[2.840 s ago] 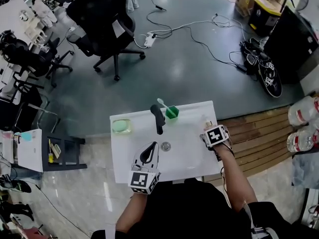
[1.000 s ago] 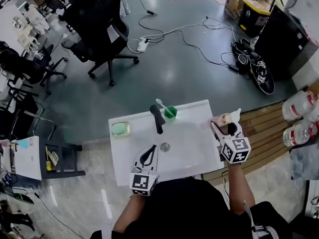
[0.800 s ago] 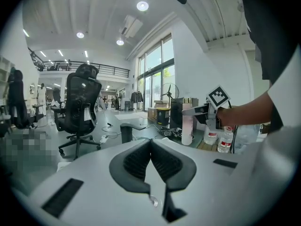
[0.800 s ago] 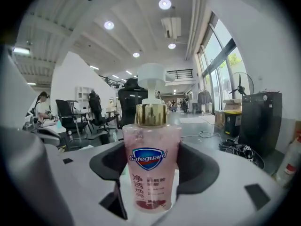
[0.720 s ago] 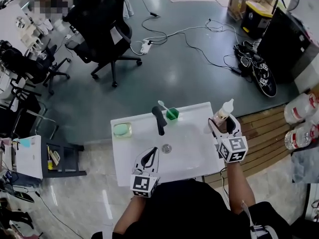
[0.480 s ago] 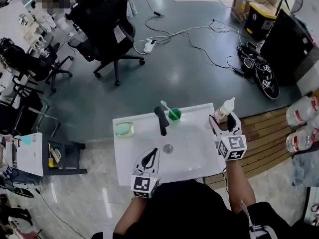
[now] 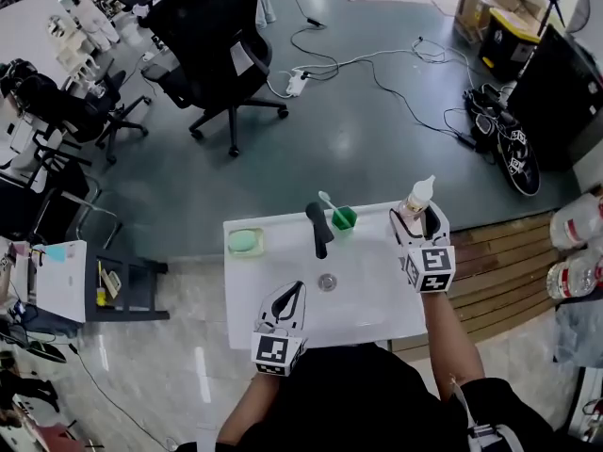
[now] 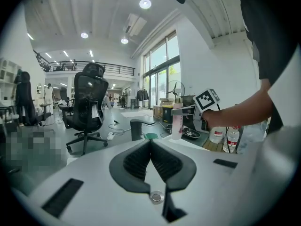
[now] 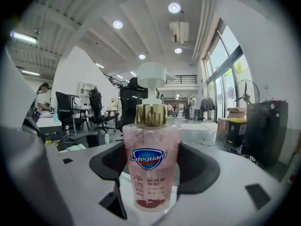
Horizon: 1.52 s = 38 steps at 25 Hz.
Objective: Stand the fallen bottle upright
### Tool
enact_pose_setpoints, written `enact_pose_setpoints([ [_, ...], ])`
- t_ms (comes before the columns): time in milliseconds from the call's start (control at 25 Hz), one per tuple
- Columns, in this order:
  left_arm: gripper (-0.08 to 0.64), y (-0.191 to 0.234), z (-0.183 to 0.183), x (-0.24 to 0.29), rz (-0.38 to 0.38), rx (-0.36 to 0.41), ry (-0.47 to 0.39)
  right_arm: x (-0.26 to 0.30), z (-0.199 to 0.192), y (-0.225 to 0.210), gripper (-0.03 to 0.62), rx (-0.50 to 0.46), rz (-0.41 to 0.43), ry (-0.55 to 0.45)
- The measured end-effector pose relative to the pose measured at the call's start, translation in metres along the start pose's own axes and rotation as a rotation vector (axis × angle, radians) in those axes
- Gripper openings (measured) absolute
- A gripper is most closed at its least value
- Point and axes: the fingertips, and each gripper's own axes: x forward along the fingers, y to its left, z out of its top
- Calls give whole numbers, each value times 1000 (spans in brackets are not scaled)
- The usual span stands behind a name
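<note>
right hand-held gripper, bottle now upright

Right gripper: jaws part-way apart, black pads clamped on both sides of Safeguard soap bottle. Bottle upright, pink translucent body, gold collar, white pump head on top, blue shield label facing camera, Chinese print beneath. Sliver of white bench beside bottle base; contact unclear. Behind: black office chair, round ceiling lights, tall windows and standing fan at right.
</note>
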Motion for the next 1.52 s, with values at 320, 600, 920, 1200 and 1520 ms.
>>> enact_pose_setpoints([
  [320,17,30,-1,-11,85,-27,4,36,-20,12,339,-18,-31,26],
  [600,17,43,-6,-16,107,-31,5,51,-47,9,339,-39,-70,50],
  [920,17,50,-10,-12,106,-46,-4,51,-50,1,350,-20,-80,17],
  [1200,17,44,-8,-7,77,-45,-11,37,-60,20,489,-53,38,57],
  [1520,17,21,-4,-2,8,-34,-6,-34,-30,37,433,-131,85,23],
])
